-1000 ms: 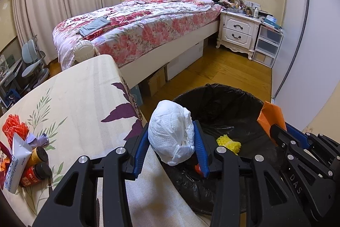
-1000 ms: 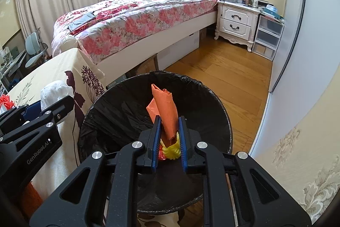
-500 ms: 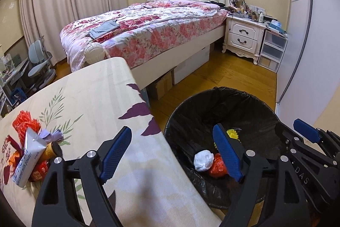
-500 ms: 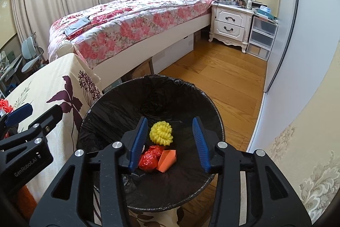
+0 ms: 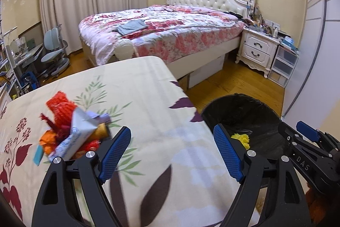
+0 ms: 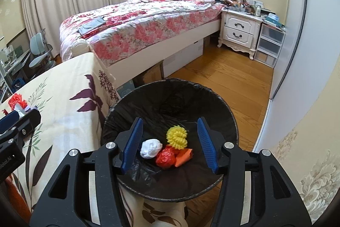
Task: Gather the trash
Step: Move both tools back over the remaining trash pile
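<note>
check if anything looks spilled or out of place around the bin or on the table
Nothing is spilled: the white wad, yellow ball, red wad and orange scrap all lie inside the bin. The one untidy spot is the litter pile heaped on the table.

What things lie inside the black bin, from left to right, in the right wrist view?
White crumpled wad → red crumpled wrapper → orange paper piece. The yellow foam net sits behind these, above the red and orange ones, so I leave it out of the order.
</note>
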Tool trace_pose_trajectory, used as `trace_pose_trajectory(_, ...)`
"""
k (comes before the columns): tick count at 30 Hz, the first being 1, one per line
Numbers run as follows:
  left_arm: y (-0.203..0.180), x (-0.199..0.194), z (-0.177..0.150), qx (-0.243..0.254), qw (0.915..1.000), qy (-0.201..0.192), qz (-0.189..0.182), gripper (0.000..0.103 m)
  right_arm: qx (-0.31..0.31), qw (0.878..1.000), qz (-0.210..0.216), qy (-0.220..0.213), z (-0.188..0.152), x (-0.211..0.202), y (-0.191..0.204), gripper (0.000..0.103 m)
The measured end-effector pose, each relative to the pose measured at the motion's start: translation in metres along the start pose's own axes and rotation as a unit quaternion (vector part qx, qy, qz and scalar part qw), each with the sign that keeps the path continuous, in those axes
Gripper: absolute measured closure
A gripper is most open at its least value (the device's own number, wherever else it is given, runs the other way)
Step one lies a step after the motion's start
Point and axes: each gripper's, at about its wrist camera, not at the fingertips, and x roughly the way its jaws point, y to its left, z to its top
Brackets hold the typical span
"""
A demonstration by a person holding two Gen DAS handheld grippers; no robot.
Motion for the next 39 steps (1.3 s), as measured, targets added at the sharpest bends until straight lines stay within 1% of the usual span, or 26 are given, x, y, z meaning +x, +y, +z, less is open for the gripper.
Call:
trace_pose_trajectory(9,0.048,-0.026,-0.007,-0.034,0.9988,-0.014,0.032,0.022,-0.035,0.999,0.029,-0.006,0.000,-0.014,0.042,0.050)
trace_pose_trajectory(18,0.099,-0.046,-0.021,-0.067,0.9951,-0.019,0.071,0.022,-0.070,0.996,0.062,-0.007,0.000,-0.021,0.088,0.050)
trace_pose_trajectory(24,0.139,-0.057,-0.033,-0.092,0.9902,-0.018,0.104,0.022,-0.098,0.991,0.088,-0.007,-0.001,-0.025,0.122,0.050)
trace_pose_trajectory(31,0.182,-0.061,-0.046,-0.128,0.9822,-0.007,0.137,0.022,-0.131,0.984,0.122,-0.004,-0.004,-0.029,0.166,0.050)
trace_pose_trajectory(39,0.214,-0.068,-0.059,-0.149,0.9759,-0.003,0.159,0.022,-0.170,0.973,0.159,-0.001,-0.010,-0.037,0.221,0.050)
